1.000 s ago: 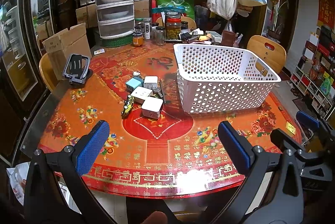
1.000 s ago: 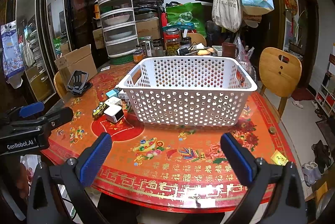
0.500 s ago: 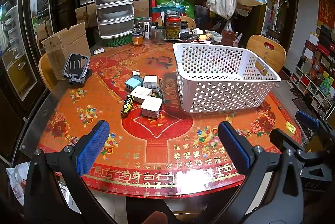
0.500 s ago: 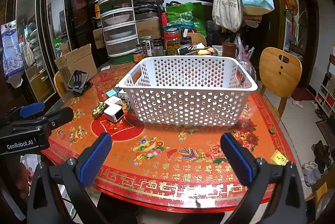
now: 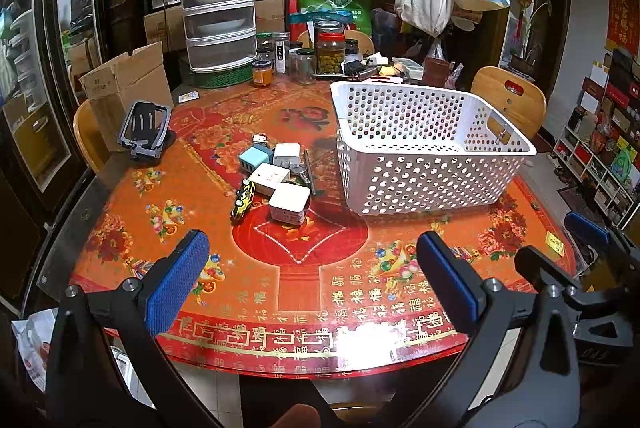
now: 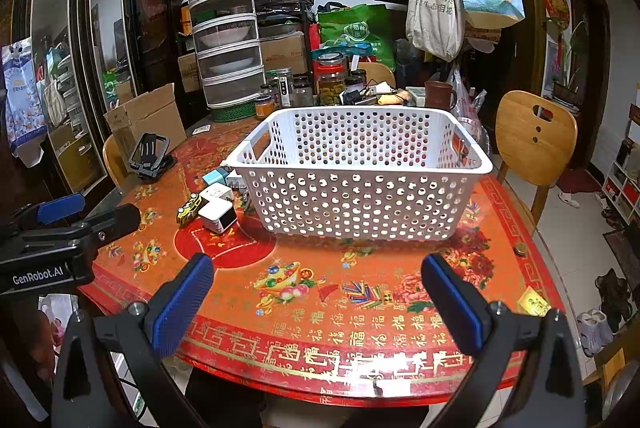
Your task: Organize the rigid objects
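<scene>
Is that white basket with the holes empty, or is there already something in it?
Empty. The white basket shows only bare perforated walls and floor inside, and the chargers and toy car lie outside, beside it on the table.

Home dining rm: round table w/ jars, wooden chairs (tote bags hung)

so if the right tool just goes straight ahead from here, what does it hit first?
Most likely the near wall of the white basket. The right tool is open, hovering over bare tablecloth, aimed at the basket's middle. Nothing lies between them. Height is unclear, so it could touch the cloth first.
</scene>
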Action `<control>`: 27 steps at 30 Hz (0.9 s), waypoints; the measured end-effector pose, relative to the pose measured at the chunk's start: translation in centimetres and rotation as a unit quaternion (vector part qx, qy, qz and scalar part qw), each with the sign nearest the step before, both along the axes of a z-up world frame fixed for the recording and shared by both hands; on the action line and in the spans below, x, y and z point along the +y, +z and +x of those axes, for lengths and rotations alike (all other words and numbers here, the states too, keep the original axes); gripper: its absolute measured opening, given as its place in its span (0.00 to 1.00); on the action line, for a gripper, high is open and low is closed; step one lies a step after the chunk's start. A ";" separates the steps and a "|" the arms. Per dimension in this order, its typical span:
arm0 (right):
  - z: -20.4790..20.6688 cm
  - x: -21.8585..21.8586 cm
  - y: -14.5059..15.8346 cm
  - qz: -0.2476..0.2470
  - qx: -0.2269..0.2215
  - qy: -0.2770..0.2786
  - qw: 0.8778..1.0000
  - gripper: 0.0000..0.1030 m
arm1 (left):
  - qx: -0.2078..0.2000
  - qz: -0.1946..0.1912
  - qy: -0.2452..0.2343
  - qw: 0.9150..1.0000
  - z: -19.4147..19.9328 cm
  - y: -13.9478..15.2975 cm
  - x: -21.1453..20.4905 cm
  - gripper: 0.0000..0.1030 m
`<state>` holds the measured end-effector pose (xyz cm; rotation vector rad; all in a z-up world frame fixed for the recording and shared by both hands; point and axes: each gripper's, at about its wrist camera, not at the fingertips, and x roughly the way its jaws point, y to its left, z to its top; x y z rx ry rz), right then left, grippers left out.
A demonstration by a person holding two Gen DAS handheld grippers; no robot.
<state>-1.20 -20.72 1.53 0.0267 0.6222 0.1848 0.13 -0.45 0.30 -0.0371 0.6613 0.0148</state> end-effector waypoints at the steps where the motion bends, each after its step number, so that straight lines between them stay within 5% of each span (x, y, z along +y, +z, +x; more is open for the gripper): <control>1: 0.0 0.0 0.0 0.000 0.000 0.000 1.000 1.00 | 0.000 0.000 0.000 1.000 0.0 0.0 0.0 0.99; 12: 0.2 -0.5 0.0 0.006 -0.002 -0.013 1.000 1.00 | -0.006 -0.017 0.011 1.000 0.0 0.2 0.5 0.99; 21: 5.5 -7.7 4.6 -0.002 -0.072 -0.086 0.994 1.00 | -0.016 0.015 0.084 0.996 5.3 -0.4 5.2 0.99; 24: 11.1 -10.8 3.6 -0.035 -0.025 -0.124 0.991 1.00 | 0.039 0.019 0.111 0.993 9.7 -2.8 8.5 0.99; 27: 15.6 -13.6 1.5 0.002 0.057 -0.136 0.989 1.00 | 0.094 0.042 0.127 0.987 12.8 -5.7 10.7 0.99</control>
